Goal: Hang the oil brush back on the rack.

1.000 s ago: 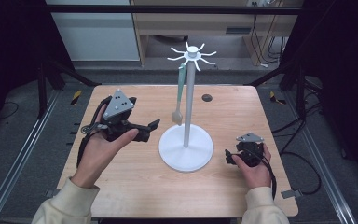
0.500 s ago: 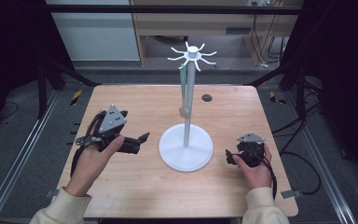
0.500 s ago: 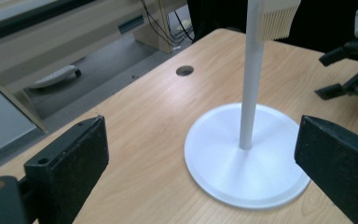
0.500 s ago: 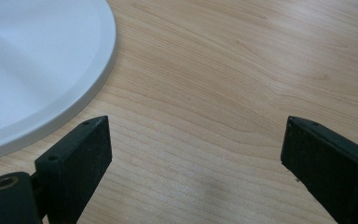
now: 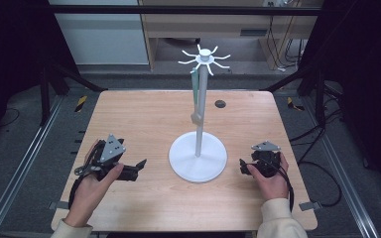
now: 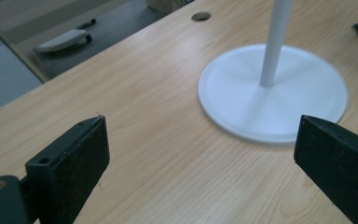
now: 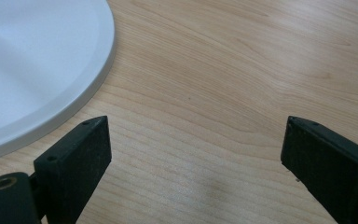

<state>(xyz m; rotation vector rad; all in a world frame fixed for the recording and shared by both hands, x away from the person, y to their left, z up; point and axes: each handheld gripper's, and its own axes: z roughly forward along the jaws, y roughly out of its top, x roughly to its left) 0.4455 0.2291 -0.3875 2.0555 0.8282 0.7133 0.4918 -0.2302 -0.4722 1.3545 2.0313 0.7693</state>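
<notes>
From the high view, a white stand [image 5: 198, 157] with a round base, a thin pole and a crown of spoke-like hooks occupies the middle of a wooden table [image 5: 144, 114], with a green strap-like item [image 5: 195, 94] hanging from one hook down along the pole. The left gripper [image 5: 140, 165] rests low on the table to the left of the base, its jaws spread and empty, pointing toward the stand; the right gripper [image 5: 242, 167] sits just right of the base. A small round hole [image 5: 220, 103] marks the tabletop beyond the stand.

In the left gripper view, the two black jaws stand wide apart over bare wood, the stand's base [image 6: 272, 95] and pole directly ahead (nothing lies between).

In the right gripper view, the jaws gape equally wide, holding nothing, with the rim of the white base [image 7: 42, 70] at upper left.
</notes>
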